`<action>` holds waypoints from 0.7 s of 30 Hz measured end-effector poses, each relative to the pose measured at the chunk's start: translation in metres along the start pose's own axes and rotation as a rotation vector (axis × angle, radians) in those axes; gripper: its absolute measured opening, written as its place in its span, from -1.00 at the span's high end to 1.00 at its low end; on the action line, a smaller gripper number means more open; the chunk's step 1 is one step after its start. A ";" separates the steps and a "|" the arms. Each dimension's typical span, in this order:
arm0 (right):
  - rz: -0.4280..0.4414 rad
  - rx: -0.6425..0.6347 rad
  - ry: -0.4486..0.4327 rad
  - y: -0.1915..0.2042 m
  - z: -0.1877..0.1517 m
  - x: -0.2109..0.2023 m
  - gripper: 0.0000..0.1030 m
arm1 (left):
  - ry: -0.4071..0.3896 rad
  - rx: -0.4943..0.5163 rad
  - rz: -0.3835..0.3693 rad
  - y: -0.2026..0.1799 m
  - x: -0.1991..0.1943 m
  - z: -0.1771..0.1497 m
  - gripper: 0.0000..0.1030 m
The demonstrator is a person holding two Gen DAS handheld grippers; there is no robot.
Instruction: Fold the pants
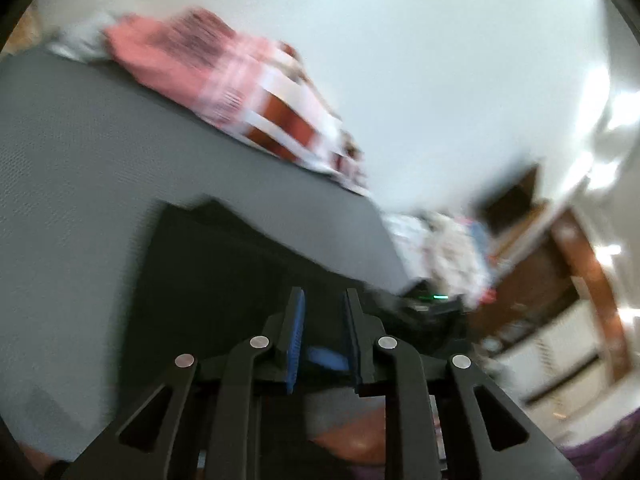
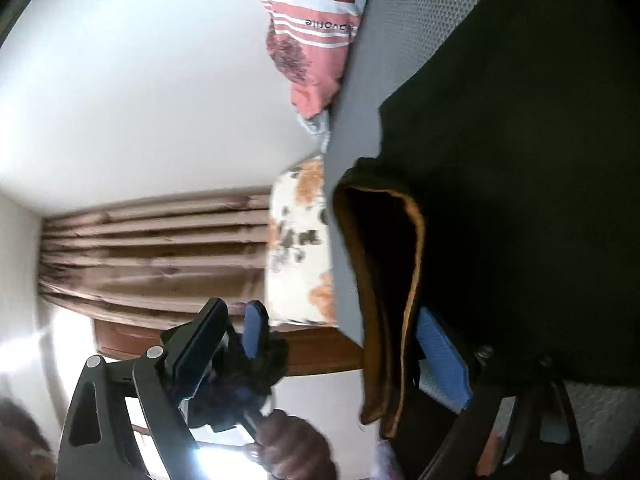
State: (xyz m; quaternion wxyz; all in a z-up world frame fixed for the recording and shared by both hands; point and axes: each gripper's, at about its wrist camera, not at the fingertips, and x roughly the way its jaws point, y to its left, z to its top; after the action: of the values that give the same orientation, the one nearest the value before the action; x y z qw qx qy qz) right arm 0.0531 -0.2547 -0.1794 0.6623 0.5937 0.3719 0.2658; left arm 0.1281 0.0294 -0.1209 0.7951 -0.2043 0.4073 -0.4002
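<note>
Black pants (image 1: pixel 208 264) lie on a grey bed (image 1: pixel 72 160). My left gripper (image 1: pixel 323 292) hovers low over their near edge, its blue pads nearly together with dark cloth between them; the picture is blurred. The right wrist view is rolled sideways, so the pants (image 2: pixel 520 160) fill its right side. Their waistband (image 2: pixel 380 260), lined in orange-brown, hangs loose between the wide-apart fingers of my right gripper (image 2: pixel 320 308), which stands open. The left gripper (image 2: pixel 256 320) shows there too, black fabric bunched at its tip, and a hand (image 2: pixel 296 452) holds it.
A pink and red striped pillow (image 1: pixel 240 88) lies at the bed's far edge against a white wall. A floral pillow (image 2: pixel 300 240) sits beside the grey bed (image 2: pixel 400 20), with brown curtains (image 2: pixel 152 248) behind. Wooden furniture and clutter (image 1: pixel 560 300) stand off the bed's right side.
</note>
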 end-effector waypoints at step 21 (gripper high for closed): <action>-0.379 -0.354 -0.077 0.059 0.034 -0.039 0.83 | 0.048 0.016 0.197 0.016 -0.001 -0.012 -0.23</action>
State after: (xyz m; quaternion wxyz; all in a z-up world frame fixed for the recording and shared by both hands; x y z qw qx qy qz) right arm 0.0630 -0.2960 -0.1140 0.8075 0.3980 0.3986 0.1750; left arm 0.1254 0.0397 -0.1379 0.8222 -0.1472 0.4411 -0.3283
